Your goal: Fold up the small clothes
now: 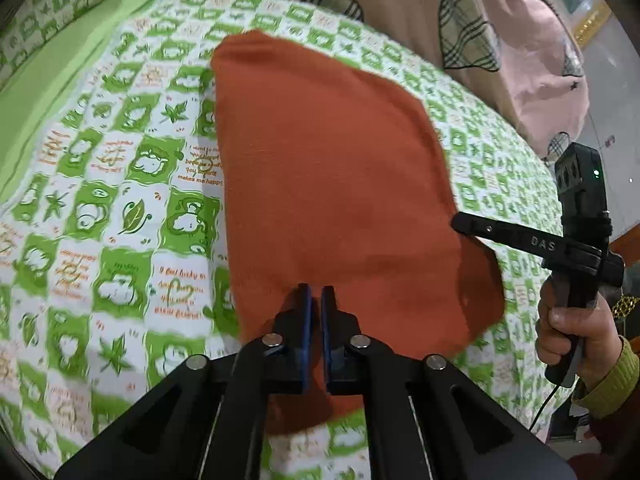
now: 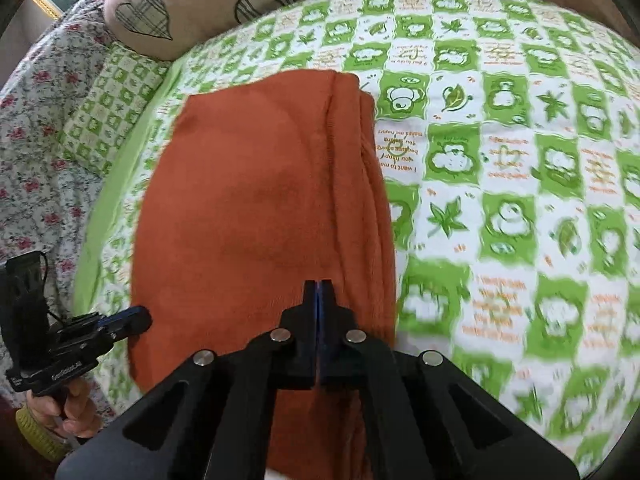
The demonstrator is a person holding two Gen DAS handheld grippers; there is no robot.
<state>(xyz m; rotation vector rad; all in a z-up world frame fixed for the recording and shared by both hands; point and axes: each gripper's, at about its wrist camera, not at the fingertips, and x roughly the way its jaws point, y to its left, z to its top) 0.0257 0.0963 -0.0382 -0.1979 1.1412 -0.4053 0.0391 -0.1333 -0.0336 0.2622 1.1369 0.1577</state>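
On the bed: green-and-white checked sheet (image 1: pixel 120 208), cartoon prints all over it.
Cloth: rust-orange garment (image 1: pixel 336 184), folded flat, lying in the middle of the sheet; stacked folded edges show along its right side in the right wrist view.
Left gripper (image 1: pixel 316 294): over the near edge of the cloth, jaws nearly together, a thin slit between the blue pads, nothing pinched that I can see.
Right gripper (image 2: pixel 319 286): also at the cloth's near edge, jaws pressed tight together, no fabric visibly caught.
Beyond the cloth: beige pillow (image 2: pixel 192 4) with plaid hearts.
Left of the sheet: floral blanket (image 2: pixel 36 128).
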